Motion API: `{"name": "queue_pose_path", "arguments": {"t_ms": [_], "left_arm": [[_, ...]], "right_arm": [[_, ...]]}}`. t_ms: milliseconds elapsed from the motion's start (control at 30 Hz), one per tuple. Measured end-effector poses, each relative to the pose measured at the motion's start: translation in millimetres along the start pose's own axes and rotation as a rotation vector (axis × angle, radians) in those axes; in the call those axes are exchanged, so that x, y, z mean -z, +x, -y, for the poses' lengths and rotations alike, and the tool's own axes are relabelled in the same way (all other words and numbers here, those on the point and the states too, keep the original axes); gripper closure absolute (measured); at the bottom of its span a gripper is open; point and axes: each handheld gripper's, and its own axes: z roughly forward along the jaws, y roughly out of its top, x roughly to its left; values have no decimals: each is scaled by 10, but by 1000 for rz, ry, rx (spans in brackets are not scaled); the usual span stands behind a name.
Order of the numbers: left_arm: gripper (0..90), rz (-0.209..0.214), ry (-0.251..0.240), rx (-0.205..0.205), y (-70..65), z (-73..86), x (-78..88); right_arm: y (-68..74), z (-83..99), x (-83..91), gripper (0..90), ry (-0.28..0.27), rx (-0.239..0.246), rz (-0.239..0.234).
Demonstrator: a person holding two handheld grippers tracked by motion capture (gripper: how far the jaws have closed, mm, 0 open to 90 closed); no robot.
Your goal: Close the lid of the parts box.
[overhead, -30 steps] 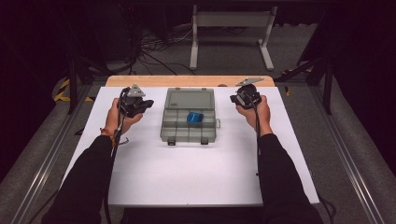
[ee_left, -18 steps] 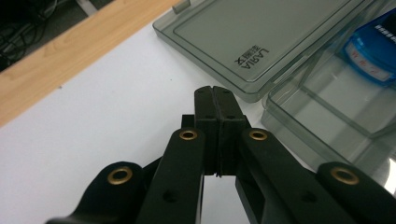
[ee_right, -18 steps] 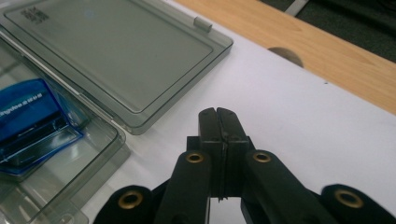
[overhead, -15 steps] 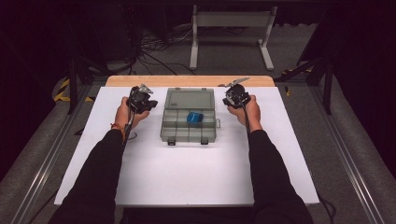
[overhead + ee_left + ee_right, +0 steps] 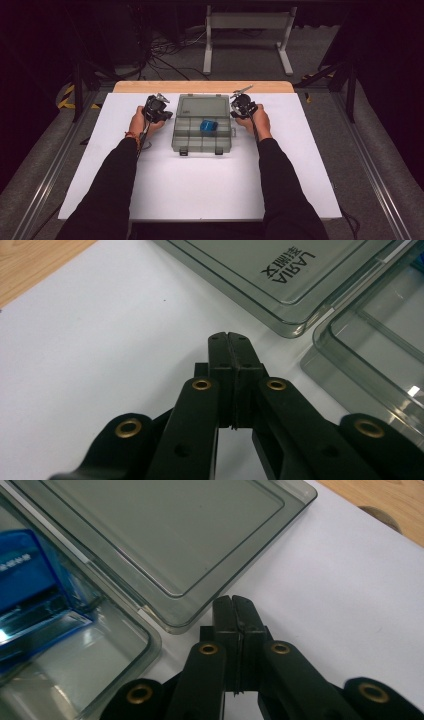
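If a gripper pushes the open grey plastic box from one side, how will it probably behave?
The box looks like thin, clear plastic with a flat base, so it would probably slide on the smooth white table rather than tip. Its opened lid lies flat behind, likely swinging along. The blue item inside may shift.

- A wooden table (image 5: 200,86) is covered almost wholly by a white sheet (image 5: 200,185).
- An open, smoky-grey transparent plastic compartment box (image 5: 192,142) is laid on the sheet, its lid (image 5: 202,106) folded back flat.
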Motion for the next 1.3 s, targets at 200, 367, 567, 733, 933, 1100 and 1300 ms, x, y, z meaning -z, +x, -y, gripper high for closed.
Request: {"name": "queue_pose_path", "arguments": {"t_ms": [200,367,567,733,933,1100,1300], "left_arm": [[898,12,7,-6,-1,-11,-55],[897,19,10,-17,-18,-74,-102],[896,13,15,-37,-7,-119,-137],[895,11,3,-27,14,-129,-161],[893,5,12,-29,32,-189,-201],[873,-17,0,-15,61,-228,-245],[873,-26,1,-6,53,-252,-263]], "right_arm": [[-21,1,-56,900,17,3,-9],[-37,1,-90,900,19,9,-11],[-78,14,-100,900,5,19,-37],[-121,22,-118,900,-17,27,-59],[-143,19,-145,900,-38,30,-63],[-156,-5,-179,900,-54,43,-57],[-172,-30,-222,900,-74,22,-47]]}}
